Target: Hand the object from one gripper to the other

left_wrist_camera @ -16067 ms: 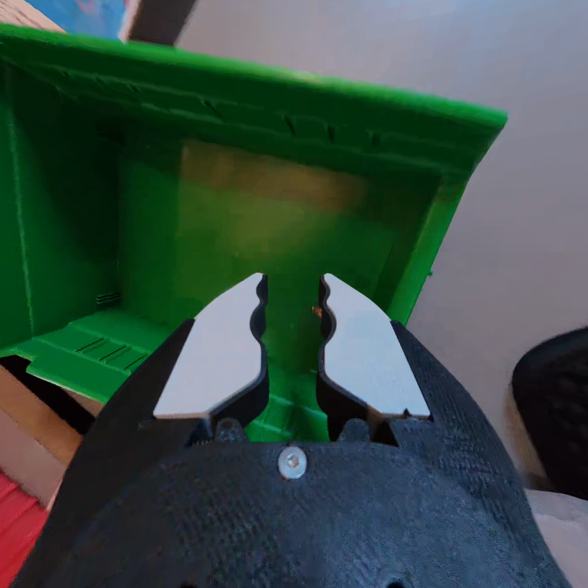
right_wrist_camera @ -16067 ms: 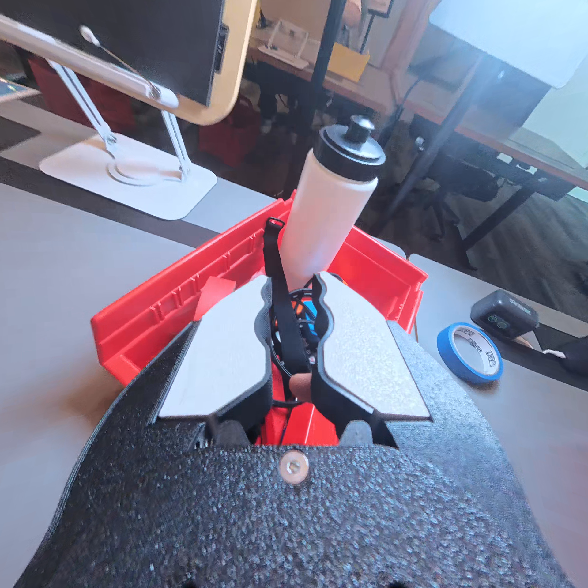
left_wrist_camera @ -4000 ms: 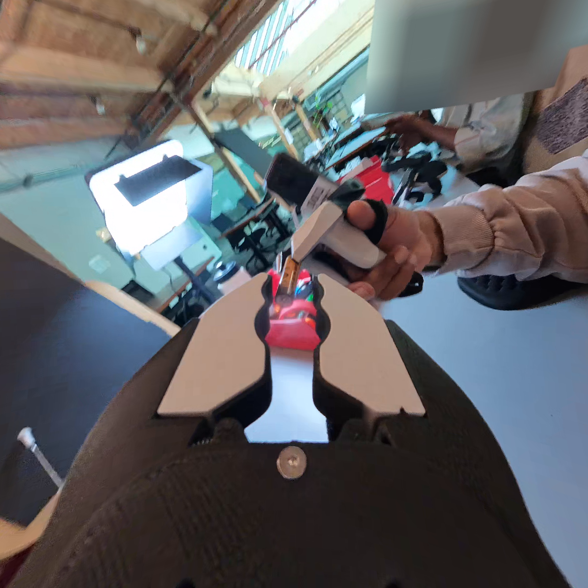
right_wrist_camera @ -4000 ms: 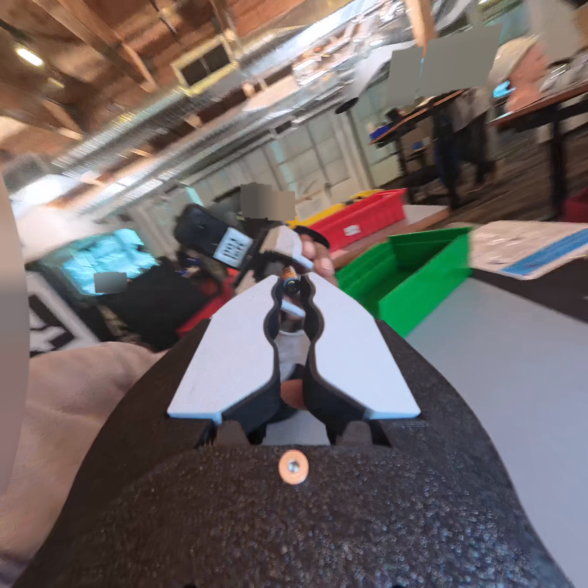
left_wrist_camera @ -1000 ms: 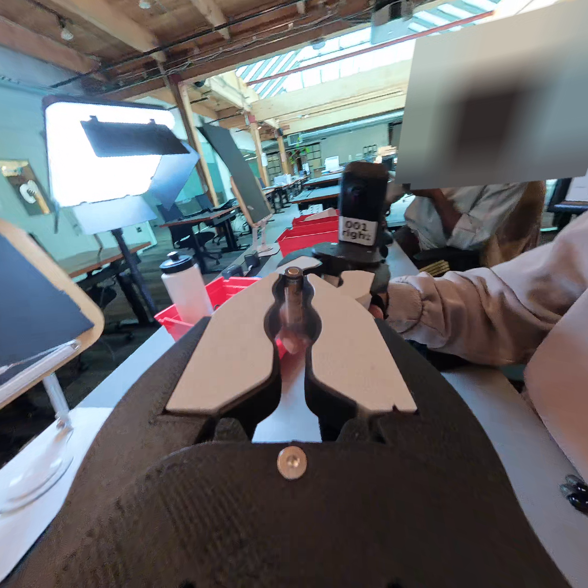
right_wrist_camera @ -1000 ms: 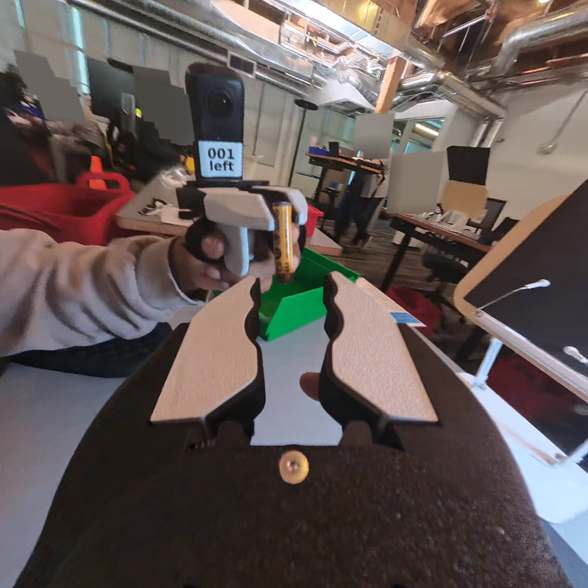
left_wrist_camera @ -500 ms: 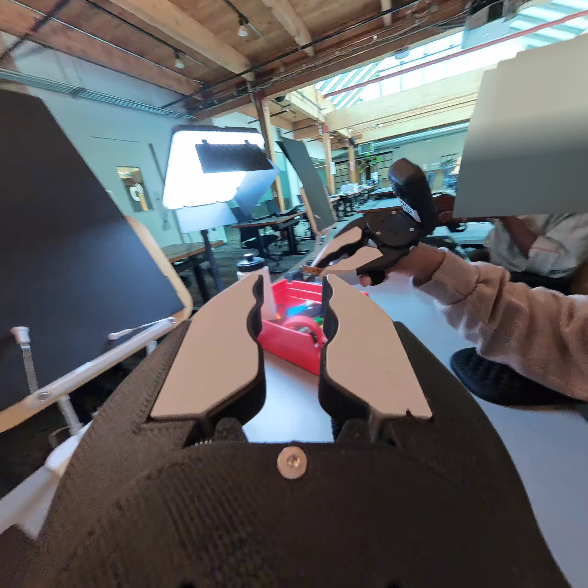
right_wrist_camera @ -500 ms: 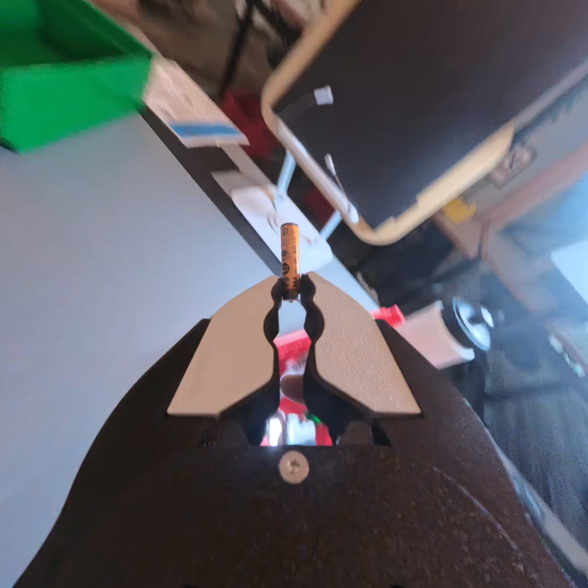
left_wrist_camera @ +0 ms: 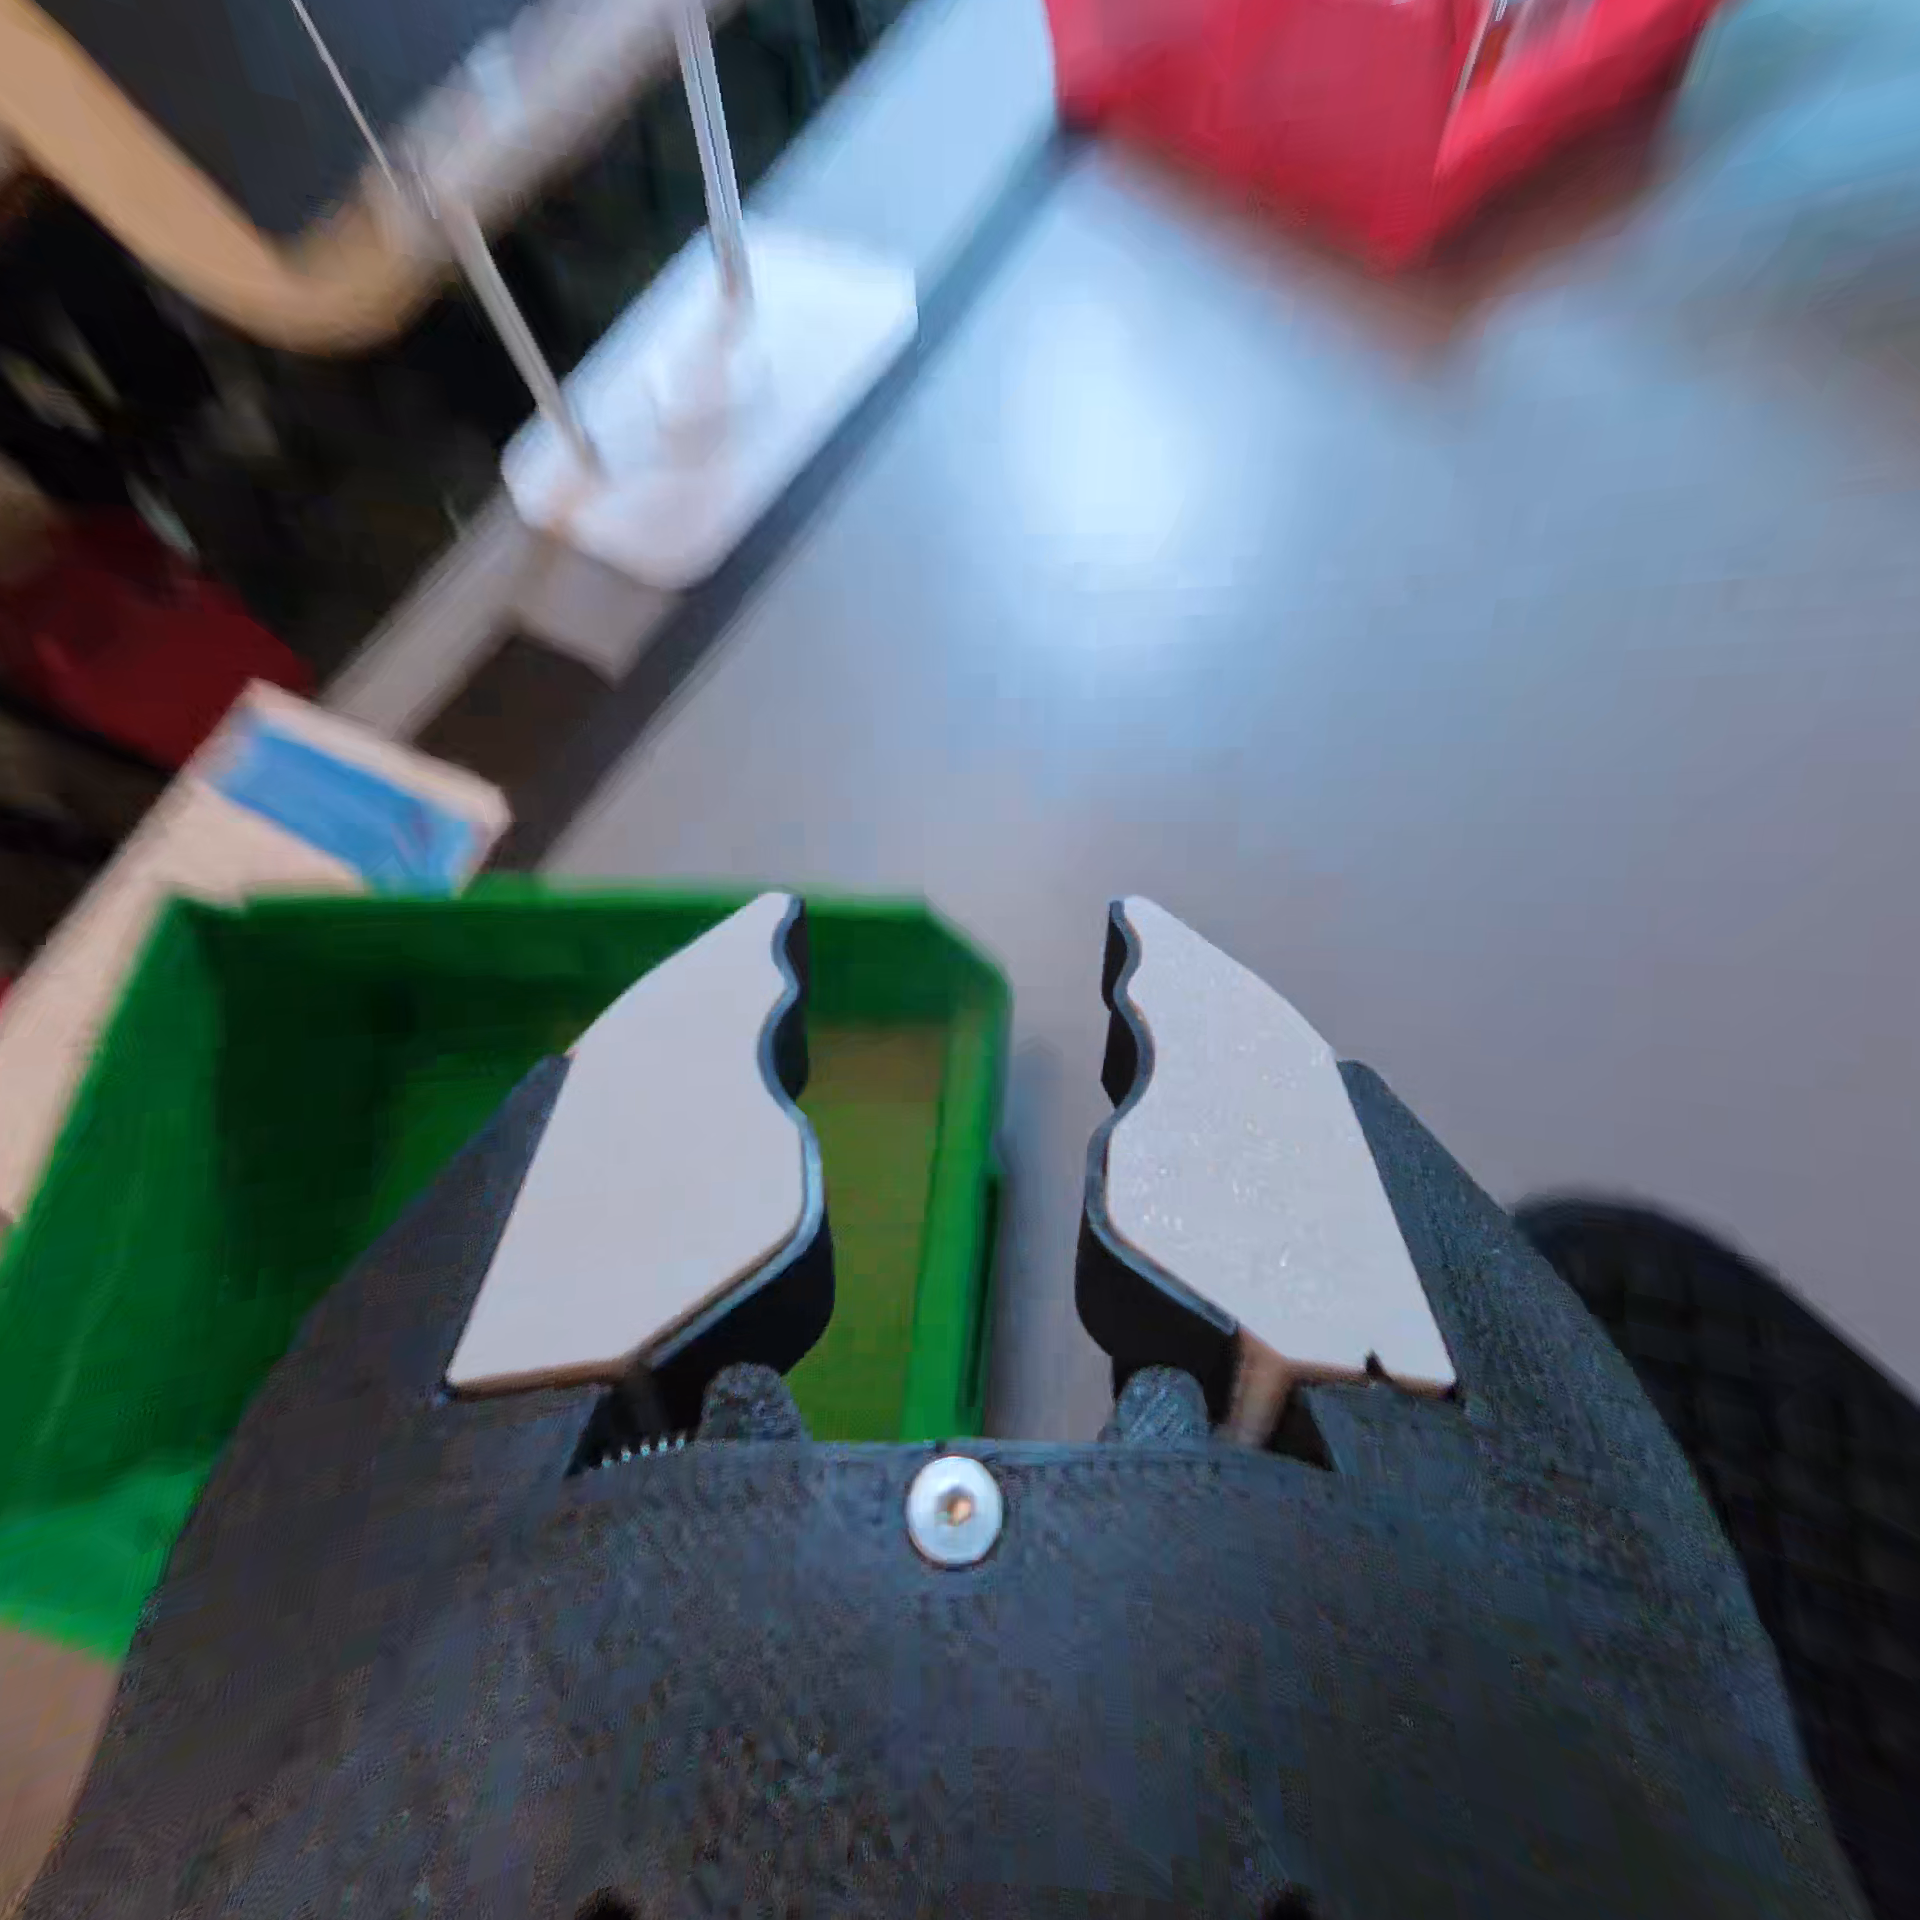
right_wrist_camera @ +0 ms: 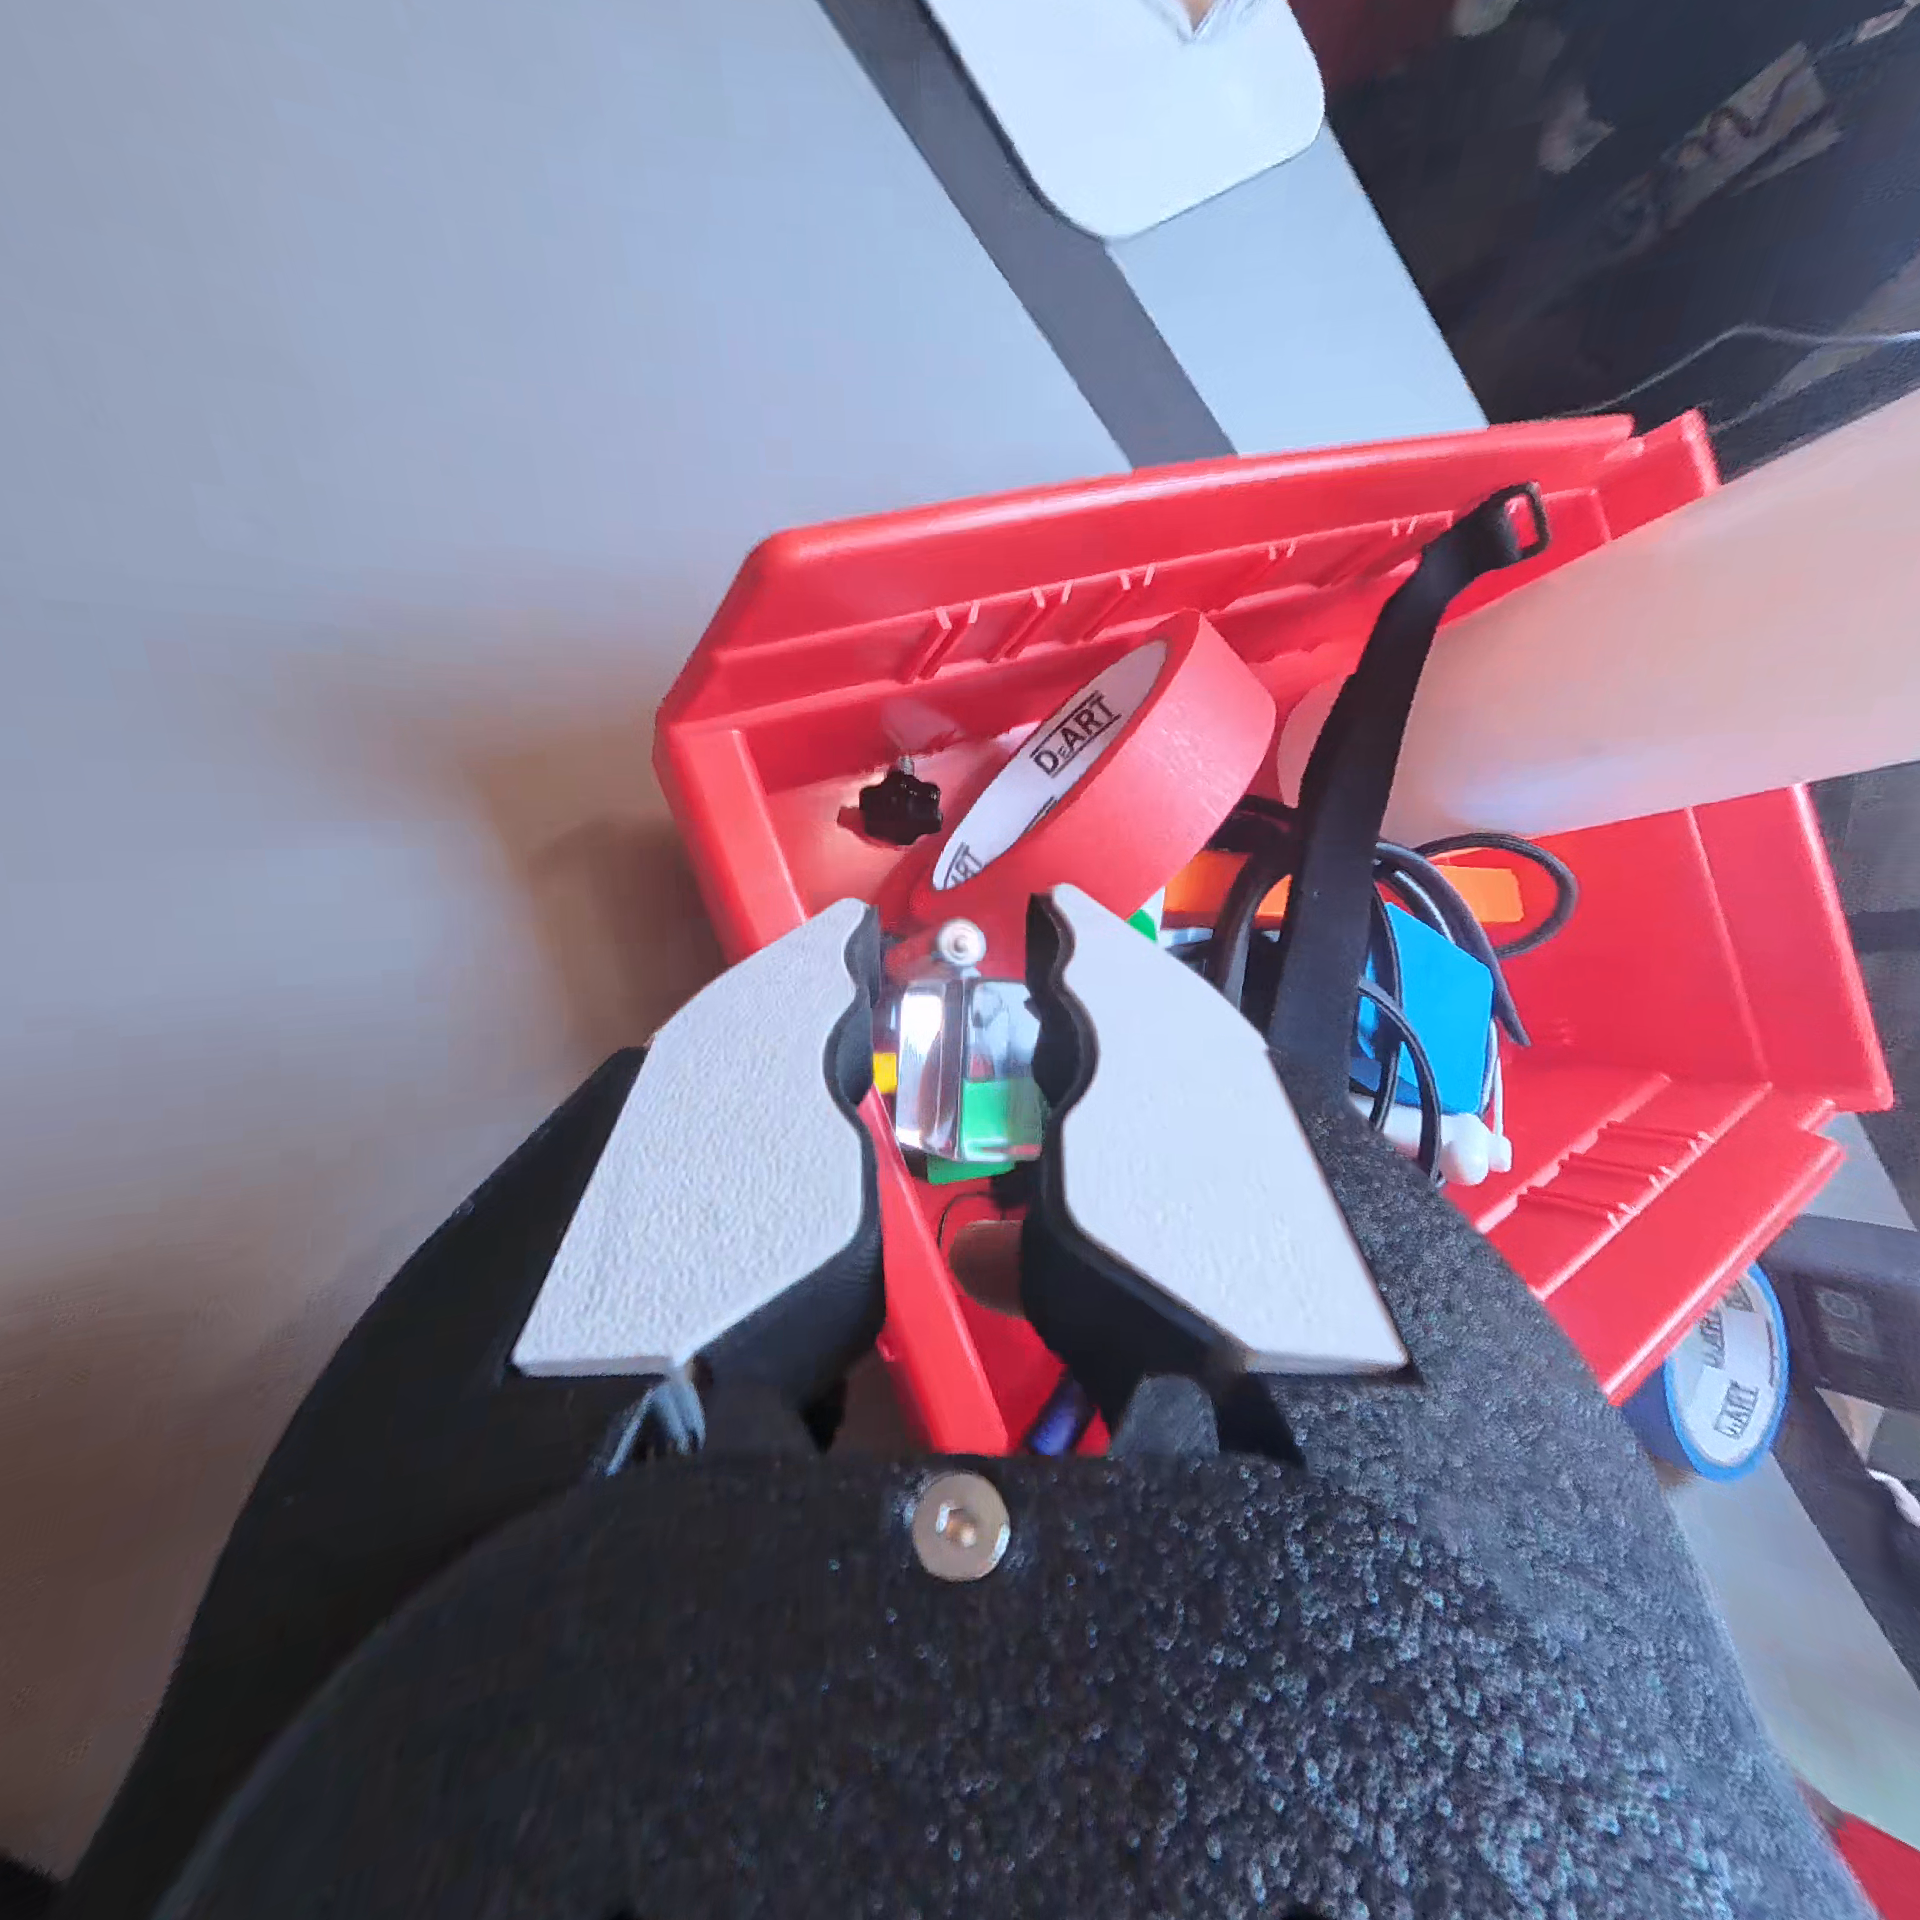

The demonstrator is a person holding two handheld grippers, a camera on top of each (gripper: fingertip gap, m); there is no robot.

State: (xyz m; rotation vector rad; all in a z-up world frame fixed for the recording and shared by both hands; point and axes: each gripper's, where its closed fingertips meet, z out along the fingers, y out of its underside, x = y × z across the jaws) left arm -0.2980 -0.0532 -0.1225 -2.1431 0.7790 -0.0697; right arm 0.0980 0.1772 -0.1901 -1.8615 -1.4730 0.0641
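Note:
My left gripper is open and empty, hanging over the right rim of a green bin. My right gripper is over the near left corner of a red bin. Its jaws stand part closed around a small shiny clear piece with a silver knob, which fills the gap between them. The orange battery is not in view in either frame.
The red bin holds a red tape roll, a black strap, black cables, a blue block and a black knob. A blue tape roll lies beside it. A white stand base and a box sit near the green bin. The gap from one gripper's tips to the other's is roughly 45 centimeters.
Both grippers have swung down to the table. The left, still open, is now over the green bin. The right no longer shows the battery and is now at the red bin around a shiny piece.

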